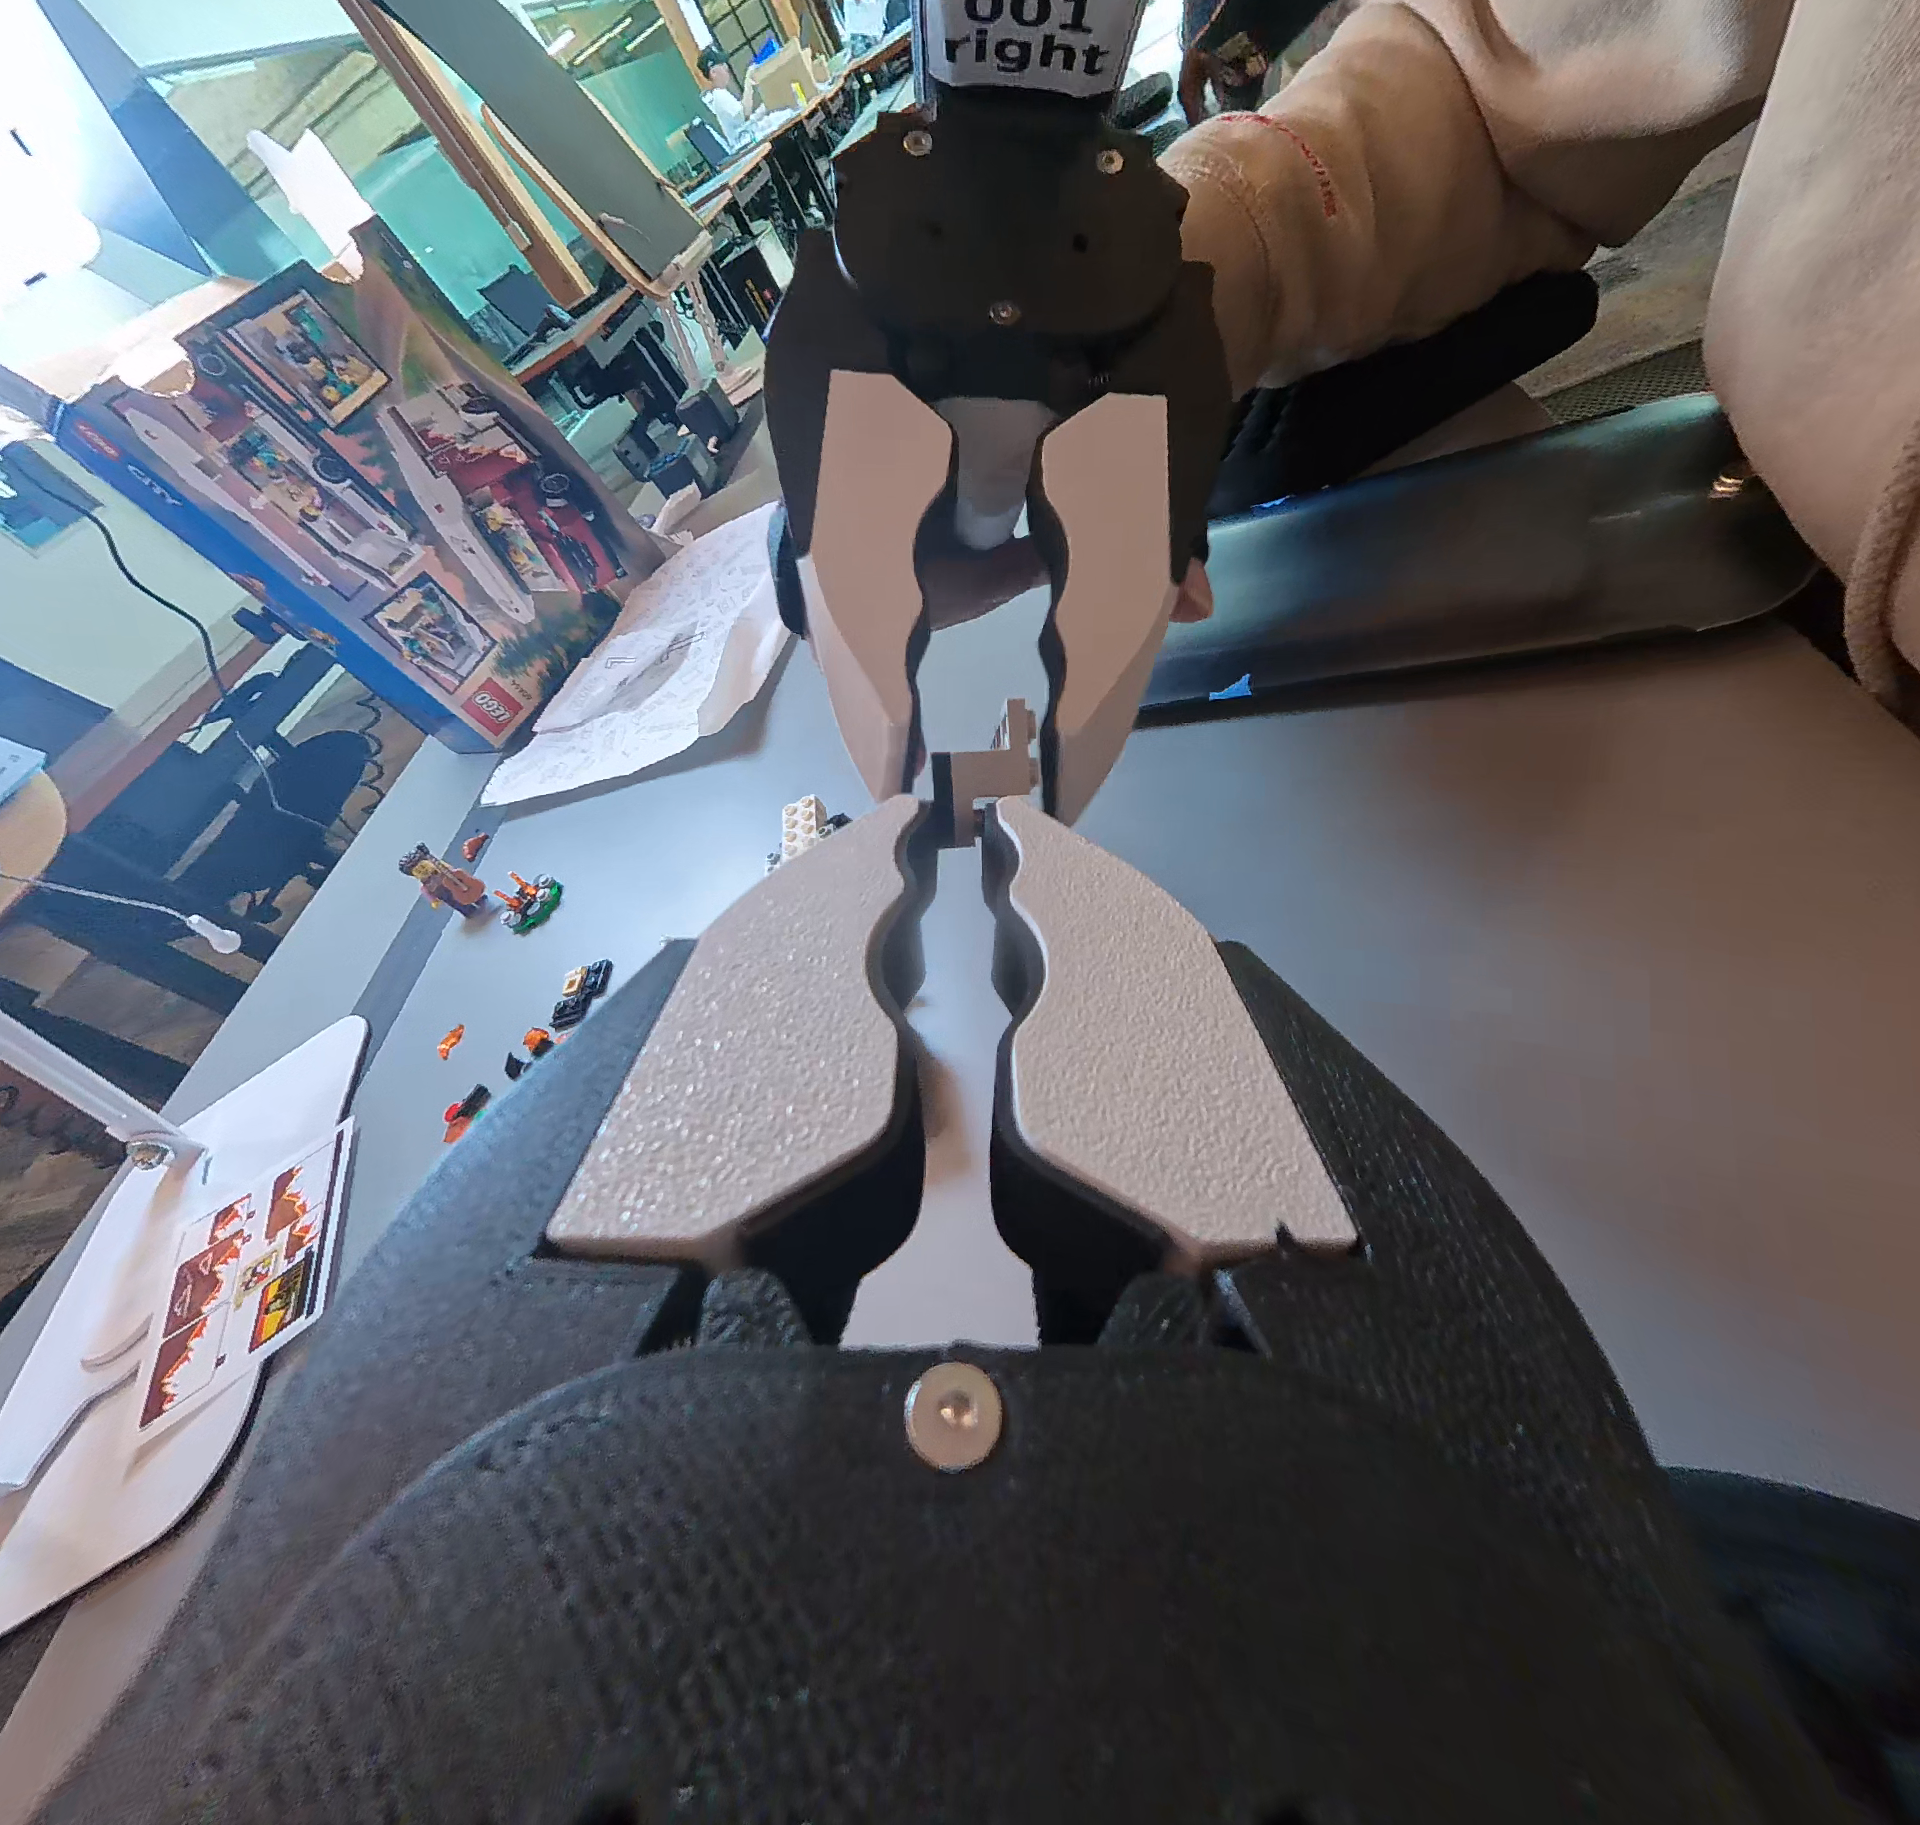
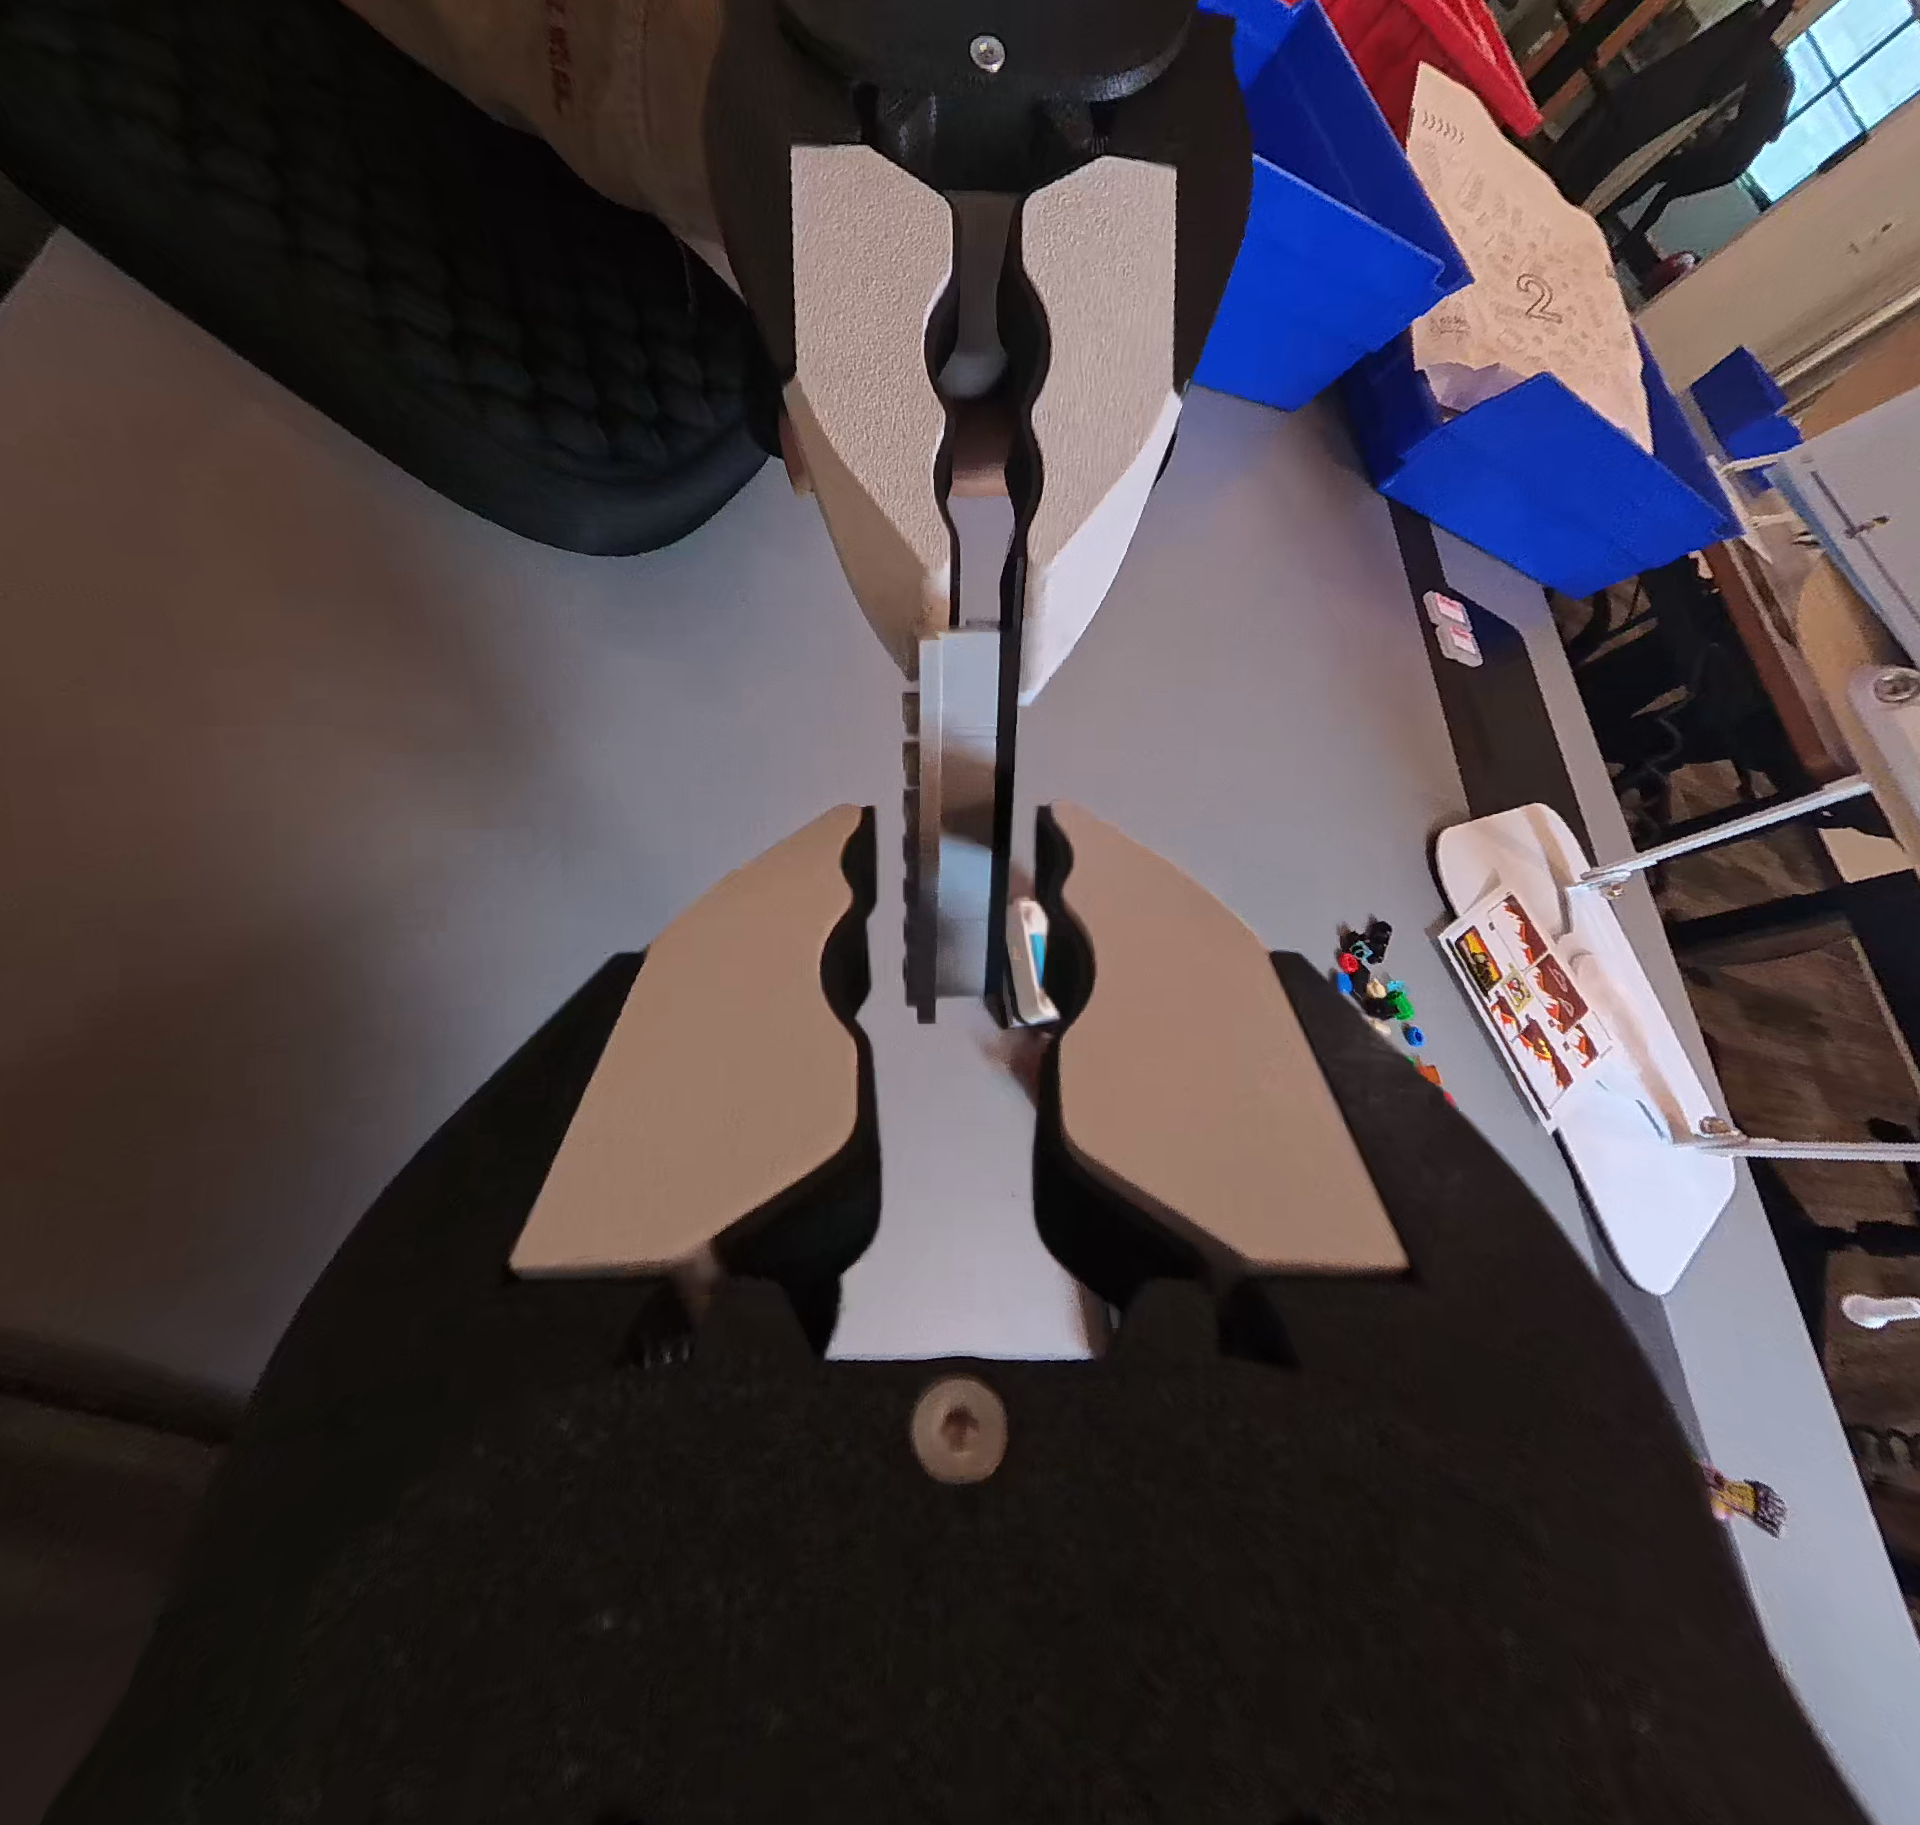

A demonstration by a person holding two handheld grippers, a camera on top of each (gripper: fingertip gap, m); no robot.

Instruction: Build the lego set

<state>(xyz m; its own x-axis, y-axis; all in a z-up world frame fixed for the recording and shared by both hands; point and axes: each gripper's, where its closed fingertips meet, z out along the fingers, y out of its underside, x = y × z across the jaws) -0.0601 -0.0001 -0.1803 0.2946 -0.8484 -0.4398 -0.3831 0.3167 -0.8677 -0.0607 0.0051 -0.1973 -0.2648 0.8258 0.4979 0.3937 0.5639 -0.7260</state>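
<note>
Left gripper (image 1: 951,819) is clamped down on one end of the grey lego assembly (image 2: 966,695); from the right wrist view you can see its two fingers pinched tight onto the far end. The right gripper (image 2: 956,814) is spread and straddles the near end. There's a sliver of table showing between one finger and the studs, and on the other side a little white-and-blue piece sits right against the finger pad, can't tell if it's actually touching. So the build hangs just above the grey table (image 2: 416,736), bridged between the two claws, which face each other tip to tip. Its long axis runs straight from one gripper to the other, in line with the fingers. The studs face left in the right wrist view, and a thin black plate runs down the right side. Further out: a beige sleeve (image 1: 1403,165) behind the right gripper, loose small pieces (image 2: 1382,986) and a sticker sheet (image 2: 1527,1006) off to the side, blue bins (image 2: 1330,300), and the lego box (image 1: 343,528) with a paper bag (image 1: 644,674) lying beside it.
</note>
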